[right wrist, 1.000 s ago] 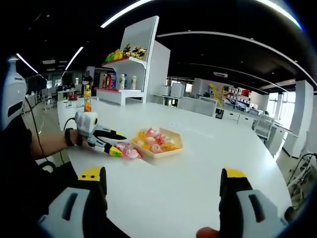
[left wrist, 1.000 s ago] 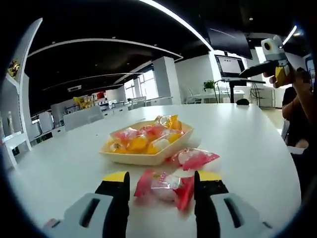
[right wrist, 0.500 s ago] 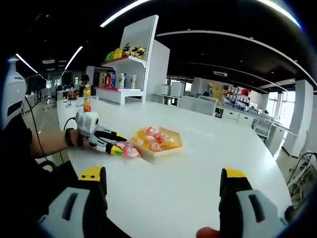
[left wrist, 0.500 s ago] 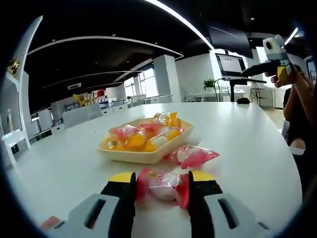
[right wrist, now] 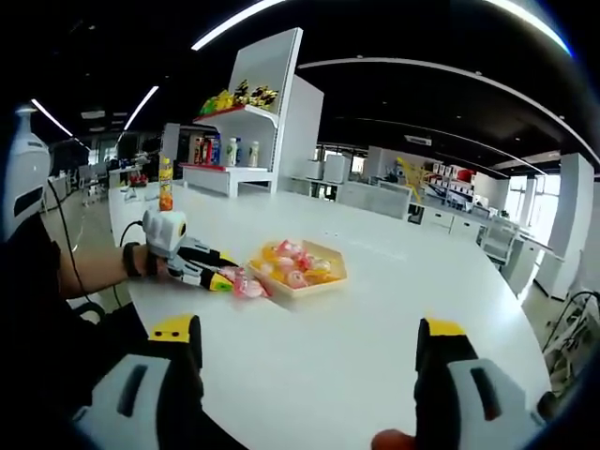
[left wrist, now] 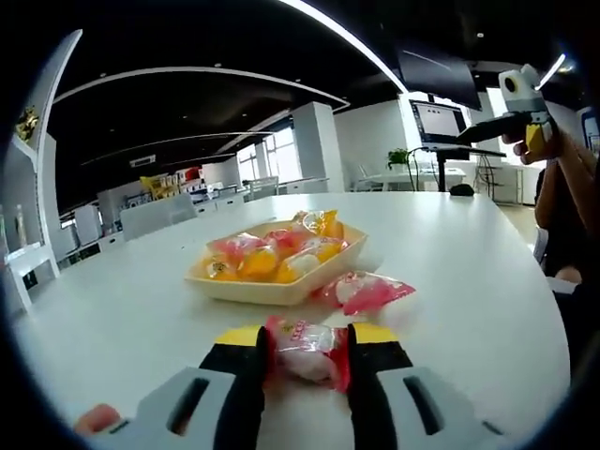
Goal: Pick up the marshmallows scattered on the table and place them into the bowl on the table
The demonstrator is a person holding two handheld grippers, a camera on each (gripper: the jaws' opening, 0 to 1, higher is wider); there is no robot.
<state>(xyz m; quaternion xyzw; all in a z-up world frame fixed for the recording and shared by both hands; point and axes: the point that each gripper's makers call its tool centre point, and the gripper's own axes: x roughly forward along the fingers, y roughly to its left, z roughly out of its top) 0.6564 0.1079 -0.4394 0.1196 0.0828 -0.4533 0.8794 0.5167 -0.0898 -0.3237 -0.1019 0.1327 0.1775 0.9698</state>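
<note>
Left gripper view: the left gripper (left wrist: 306, 349) is clamping a pink-wrapped marshmallow (left wrist: 305, 350) between its jaws, low over the white table (left wrist: 450, 272). Just beyond, a second marshmallow (left wrist: 366, 292) is lying beside the yellow bowl (left wrist: 274, 289), which is holding more sweets. In the right gripper view, the right gripper (right wrist: 309, 356) is hovering with jaws spread wide, holding nothing.

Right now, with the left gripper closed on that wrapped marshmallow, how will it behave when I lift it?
Probably very light: the wrapped marshmallow is small and puffy between the left gripper jaws. The wrapper looks glossy and crinkled, so it may slip or deform if squeezed. Its loose red ends will likely flop. The tray-like bowl sits just ahead, so the carry is short.
</note>
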